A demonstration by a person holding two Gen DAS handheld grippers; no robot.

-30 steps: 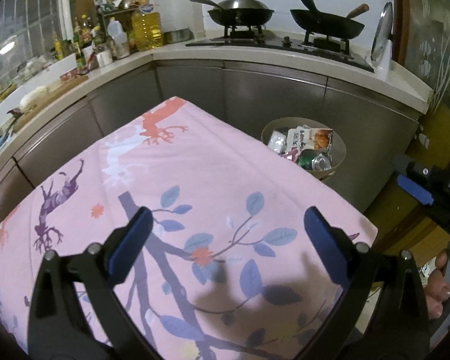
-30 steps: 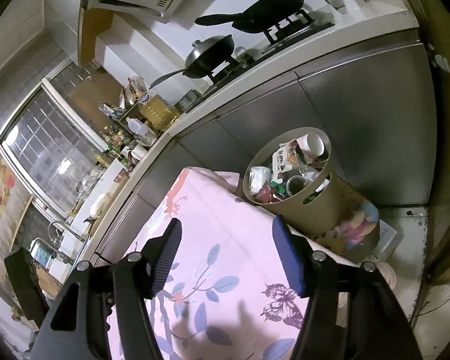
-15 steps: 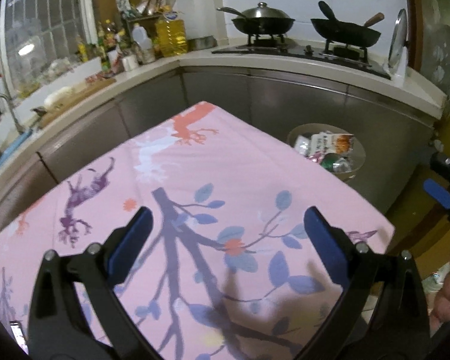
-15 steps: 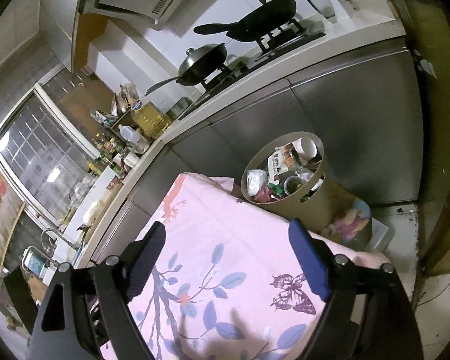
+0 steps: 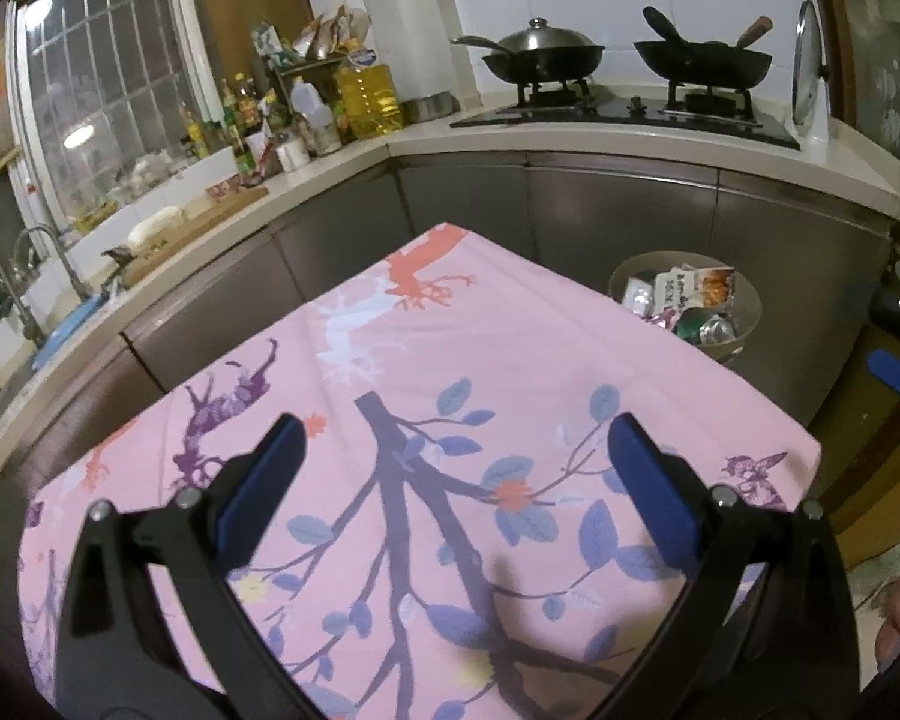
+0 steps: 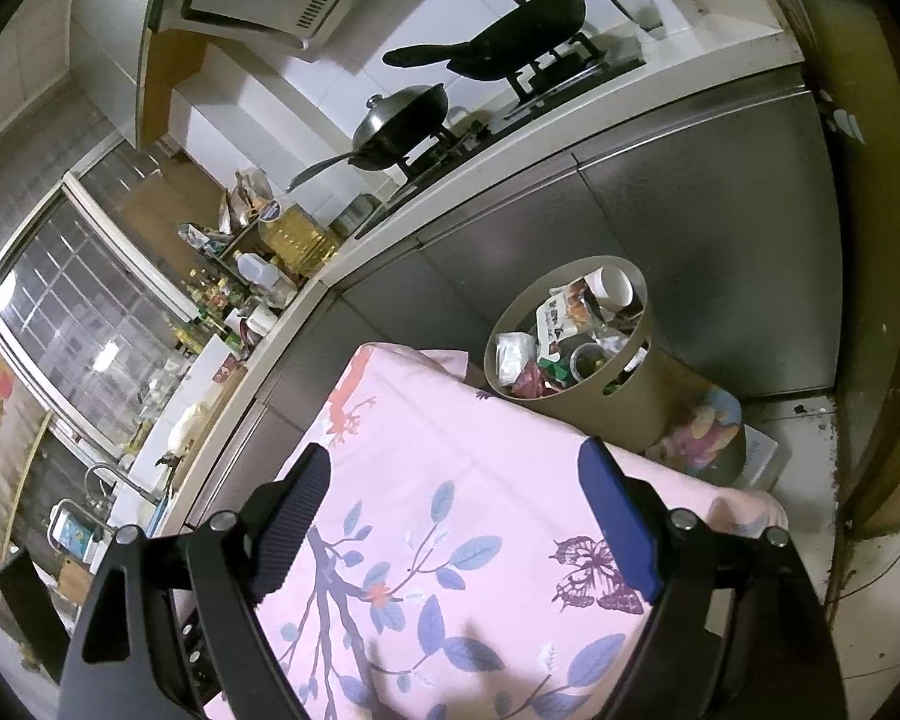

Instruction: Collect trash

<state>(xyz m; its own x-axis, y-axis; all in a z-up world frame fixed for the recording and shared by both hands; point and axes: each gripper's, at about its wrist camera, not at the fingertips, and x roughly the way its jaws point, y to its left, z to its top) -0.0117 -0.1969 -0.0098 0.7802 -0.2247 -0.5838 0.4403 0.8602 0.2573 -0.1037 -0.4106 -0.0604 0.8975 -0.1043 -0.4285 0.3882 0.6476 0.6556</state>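
A beige round trash bin stands on the floor beyond the table's far right corner, filled with wrappers, a cup and a can. The table wears a pink cloth printed with branches and leaves; no loose trash shows on it. My left gripper is open and empty above the cloth. My right gripper is open and empty above the cloth's right part, short of the bin. Part of the right gripper shows at the left wrist view's right edge.
An L-shaped kitchen counter runs behind the table, with two woks on a stove, oil bottles and a sink at left. Steel cabinet fronts stand behind the bin. A patterned item lies beside the bin.
Both grippers have drawn back and up from the table, so the bin looks farther. The right gripper's jaws have opened wider. Nothing on the cloth or in the bin has moved.
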